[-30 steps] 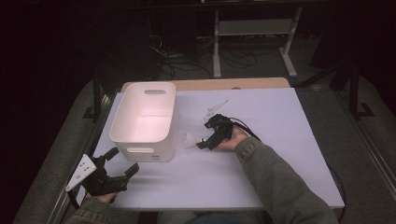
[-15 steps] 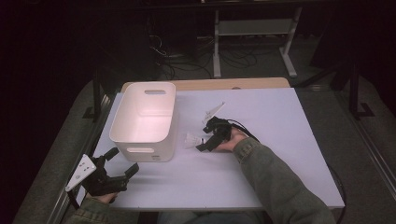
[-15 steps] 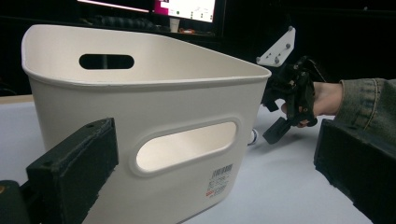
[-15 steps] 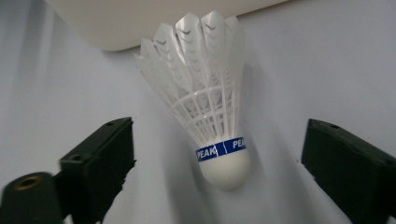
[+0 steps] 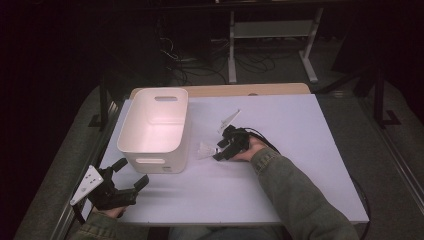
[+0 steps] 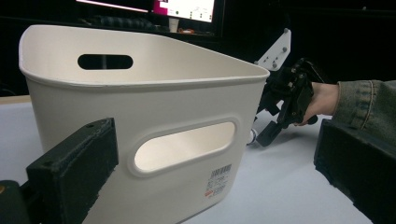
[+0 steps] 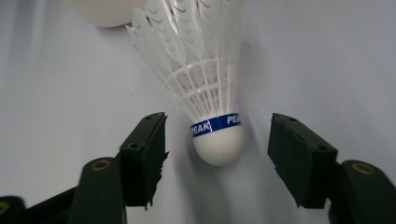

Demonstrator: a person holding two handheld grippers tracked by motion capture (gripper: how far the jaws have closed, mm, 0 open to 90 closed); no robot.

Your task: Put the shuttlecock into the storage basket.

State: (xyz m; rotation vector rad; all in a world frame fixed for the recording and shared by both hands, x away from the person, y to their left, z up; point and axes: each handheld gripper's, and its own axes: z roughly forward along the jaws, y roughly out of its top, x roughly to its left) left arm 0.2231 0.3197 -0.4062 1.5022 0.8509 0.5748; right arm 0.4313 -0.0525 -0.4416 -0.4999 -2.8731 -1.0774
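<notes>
A white feather shuttlecock with a blue band lies on the white table, its cork pointing at my right gripper. That gripper is open, one jaw on each side of the cork, not touching it. From above, the shuttlecock lies just right of the white plastic bin, with the right gripper against it. My left gripper is open near the table's front left corner, facing the bin's near wall.
The bin stands at the table's left with handle cut-outs in its end walls. A wooden strip runs along the table's far edge. Beyond it are a metal stand and cables on the dark floor.
The right gripper has edged slightly toward the shuttlecock. The left gripper has stayed where it was.
</notes>
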